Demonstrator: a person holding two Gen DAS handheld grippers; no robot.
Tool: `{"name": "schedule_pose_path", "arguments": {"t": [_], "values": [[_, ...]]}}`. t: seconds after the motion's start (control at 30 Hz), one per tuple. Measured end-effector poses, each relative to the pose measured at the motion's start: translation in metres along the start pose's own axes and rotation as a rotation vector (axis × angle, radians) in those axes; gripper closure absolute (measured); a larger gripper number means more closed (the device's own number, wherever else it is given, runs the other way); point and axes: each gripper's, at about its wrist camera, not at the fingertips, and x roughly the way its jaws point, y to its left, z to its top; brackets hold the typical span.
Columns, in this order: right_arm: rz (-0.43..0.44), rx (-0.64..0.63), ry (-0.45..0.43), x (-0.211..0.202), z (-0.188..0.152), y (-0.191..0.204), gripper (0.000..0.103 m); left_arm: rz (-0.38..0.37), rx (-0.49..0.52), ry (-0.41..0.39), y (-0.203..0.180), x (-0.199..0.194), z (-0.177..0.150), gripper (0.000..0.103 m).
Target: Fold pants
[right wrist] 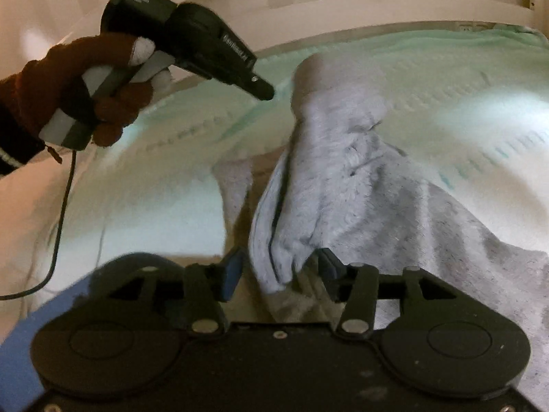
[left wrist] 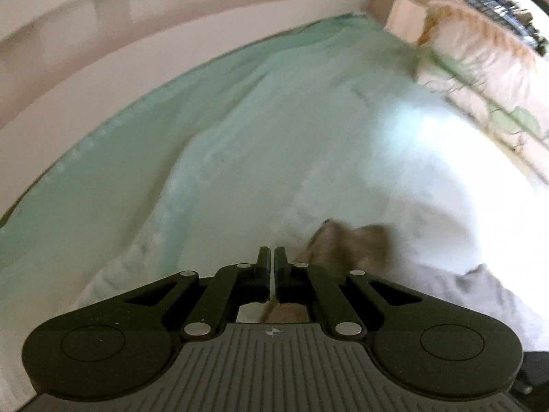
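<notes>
Pants (right wrist: 343, 178), grey and fleecy, lie bunched on the bed right before the right gripper (right wrist: 279, 274). Its jaws stand apart, and a rolled fold of the cloth pokes down between them; the blue pad on one side shows clear of the fabric, while the other pad sits just beside the fold, so the jaws are not pressing on it. From there the pants rise in a ridge toward the far side of the bed and spread out low to the right of that view.

In the left wrist view the left gripper (left wrist: 271, 261) has its jaws together, with only a thin slit between them. A blurred grey-brown bit of cloth (left wrist: 350, 240) lies just beyond and to the right of the tips; whether any of it is pinched I cannot tell. More grey fabric shows at the lower right edge.

Seen from the right wrist, the left gripper hangs above the sheet (right wrist: 446, 79), near the upper end of the pants, held by a hand (right wrist: 85, 82) in a brown glove with white fingertips. A thin cable (right wrist: 60, 213) drops from the handle.

Past it all, the pale green sheet runs to a cream headboard (right wrist: 377, 3), and a fringed pillow (left wrist: 480, 51) lies at the bed's far corner.
</notes>
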Motion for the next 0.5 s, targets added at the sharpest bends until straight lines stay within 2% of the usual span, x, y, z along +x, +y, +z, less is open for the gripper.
{"name": "schedule_pose_path", "arguments": {"t": [0.13,0.27,0.33,0.43,0.5], "values": [[0.060,0.047,-0.029,-0.007,0.000,0.000,0.043,-0.060,0.039,-0.037,-0.023,-0.006,0.012,0.100],[0.029,0.142,-0.043,-0.003,-0.001,-0.011,0.043,-0.117,0.107,-0.040,-0.049,-0.001,0.013,0.100],[0.044,0.187,-0.033,0.005,-0.002,-0.015,0.043,-0.134,0.145,-0.026,-0.061,0.005,0.012,0.100],[0.086,0.167,0.003,0.022,0.004,-0.010,0.041,-0.121,0.191,0.002,-0.073,0.018,0.010,0.100],[0.107,0.148,0.007,0.027,0.008,-0.006,0.041,-0.083,0.199,0.032,-0.076,0.031,0.012,0.100]]}}
